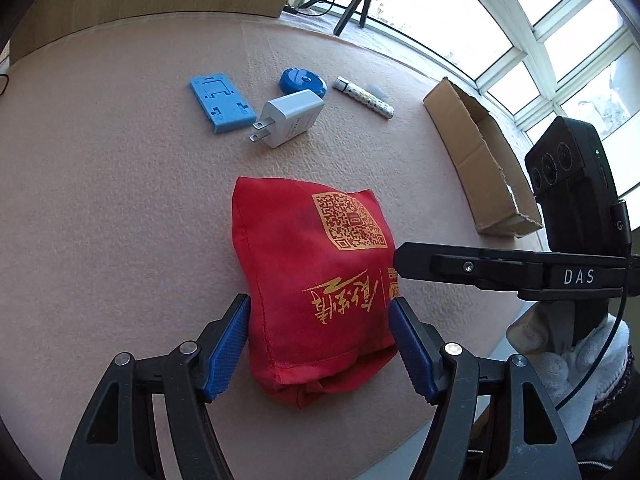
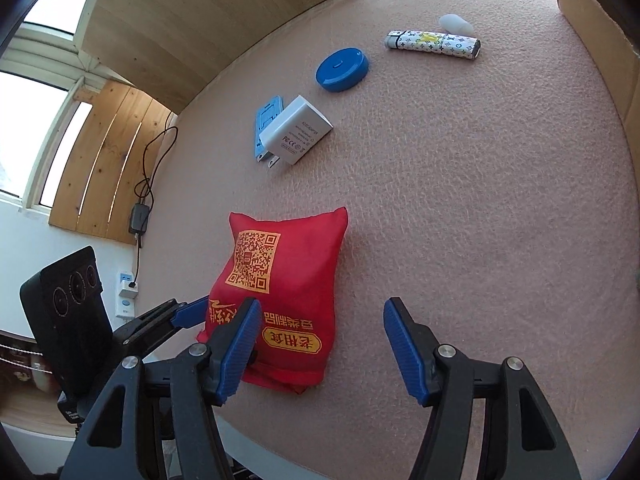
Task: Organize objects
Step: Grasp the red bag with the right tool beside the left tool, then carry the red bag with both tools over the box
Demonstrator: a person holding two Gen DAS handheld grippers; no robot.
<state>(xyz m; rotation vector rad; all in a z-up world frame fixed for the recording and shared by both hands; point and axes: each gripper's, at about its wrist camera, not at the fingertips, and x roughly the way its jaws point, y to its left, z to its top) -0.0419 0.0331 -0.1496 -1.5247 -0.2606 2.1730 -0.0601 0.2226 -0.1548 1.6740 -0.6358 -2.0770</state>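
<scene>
Red pouch (image 1: 316,280) btwn left hand-held gripper (image 1: 320,344) pads

Red pouch (image 1: 316,280): matt cloth, gold print. Table cover (image 1: 120,200): rough felt-like fabric. Charger (image 1: 290,119): smooth white plastic. Box (image 1: 480,156): raw cardboard.

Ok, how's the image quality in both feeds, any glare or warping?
Left wrist view: windows blown out white, red pouch sharp. Right wrist view: window also overexposed, strong fisheye curving the table edge, lighter print still readable.
</scene>
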